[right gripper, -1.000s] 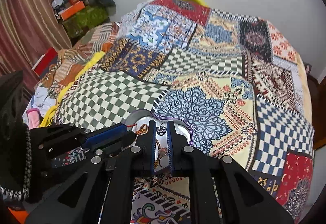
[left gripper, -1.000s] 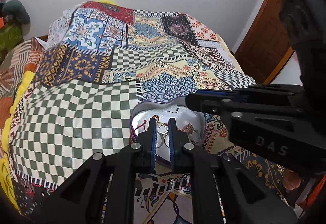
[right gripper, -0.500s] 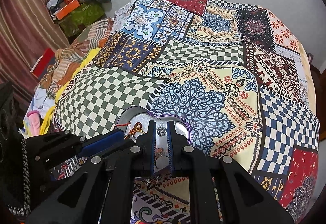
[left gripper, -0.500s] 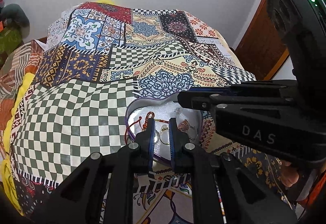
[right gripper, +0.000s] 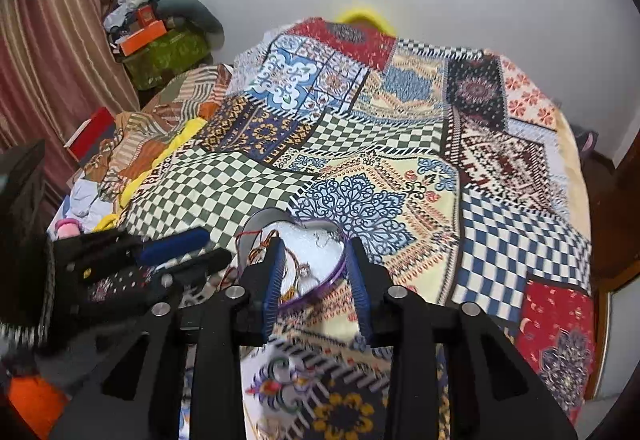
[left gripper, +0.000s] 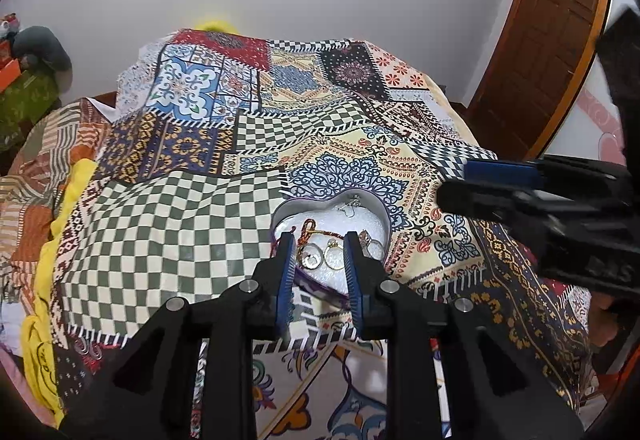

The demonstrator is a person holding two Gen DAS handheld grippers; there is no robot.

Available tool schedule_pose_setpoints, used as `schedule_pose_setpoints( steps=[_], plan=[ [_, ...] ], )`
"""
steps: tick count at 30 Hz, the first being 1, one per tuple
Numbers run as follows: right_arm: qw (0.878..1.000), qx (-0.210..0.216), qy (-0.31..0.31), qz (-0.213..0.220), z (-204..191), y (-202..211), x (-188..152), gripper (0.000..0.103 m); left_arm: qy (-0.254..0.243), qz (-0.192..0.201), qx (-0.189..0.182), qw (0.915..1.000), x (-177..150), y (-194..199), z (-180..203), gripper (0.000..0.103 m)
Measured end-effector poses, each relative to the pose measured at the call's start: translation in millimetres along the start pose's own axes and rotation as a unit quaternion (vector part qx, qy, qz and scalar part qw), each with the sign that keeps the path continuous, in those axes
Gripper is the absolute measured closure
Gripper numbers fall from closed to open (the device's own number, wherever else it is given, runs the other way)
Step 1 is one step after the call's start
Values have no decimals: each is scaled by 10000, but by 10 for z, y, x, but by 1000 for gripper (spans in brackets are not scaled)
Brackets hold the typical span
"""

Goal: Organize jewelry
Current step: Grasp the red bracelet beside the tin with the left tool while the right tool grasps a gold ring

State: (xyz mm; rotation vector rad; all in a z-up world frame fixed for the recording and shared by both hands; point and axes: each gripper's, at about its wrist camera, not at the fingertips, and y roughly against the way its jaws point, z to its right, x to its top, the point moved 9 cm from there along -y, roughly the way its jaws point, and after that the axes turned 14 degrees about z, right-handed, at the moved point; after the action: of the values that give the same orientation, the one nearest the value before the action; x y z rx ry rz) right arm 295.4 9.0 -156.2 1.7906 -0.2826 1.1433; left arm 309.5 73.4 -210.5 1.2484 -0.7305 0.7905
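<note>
The left claw is wide open, and nothing is held between its two blue fingers. It points forward and a bit down. The right claw is wide open too, with a big gap between its blue fingers, and it holds nothing. In the left view the right claw sits off to the right side, a little blurry. In the right view the left claw sits low on the left side.
</note>
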Motion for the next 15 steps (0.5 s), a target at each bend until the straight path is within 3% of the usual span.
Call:
schedule_pose_setpoints(
  steps=[1, 3, 8, 15],
  plan=[
    [10000, -1, 21, 37, -6, 44, -4, 60, -22, 17, 25, 10000, -3, 28, -8, 76],
    [9997, -53, 135, 172, -21, 167, -42, 56, -67, 23, 59, 10000, -21, 68, -7, 74],
    [9987, -195, 448, 167, -69, 307, -260, 56, -85, -75, 123, 9999, -171, 167, -38, 67],
    [9980, -188, 553, -251, -117, 369, -751, 56, -38, -331, 241, 9992, -522, 317, -99, 67]
  ],
)
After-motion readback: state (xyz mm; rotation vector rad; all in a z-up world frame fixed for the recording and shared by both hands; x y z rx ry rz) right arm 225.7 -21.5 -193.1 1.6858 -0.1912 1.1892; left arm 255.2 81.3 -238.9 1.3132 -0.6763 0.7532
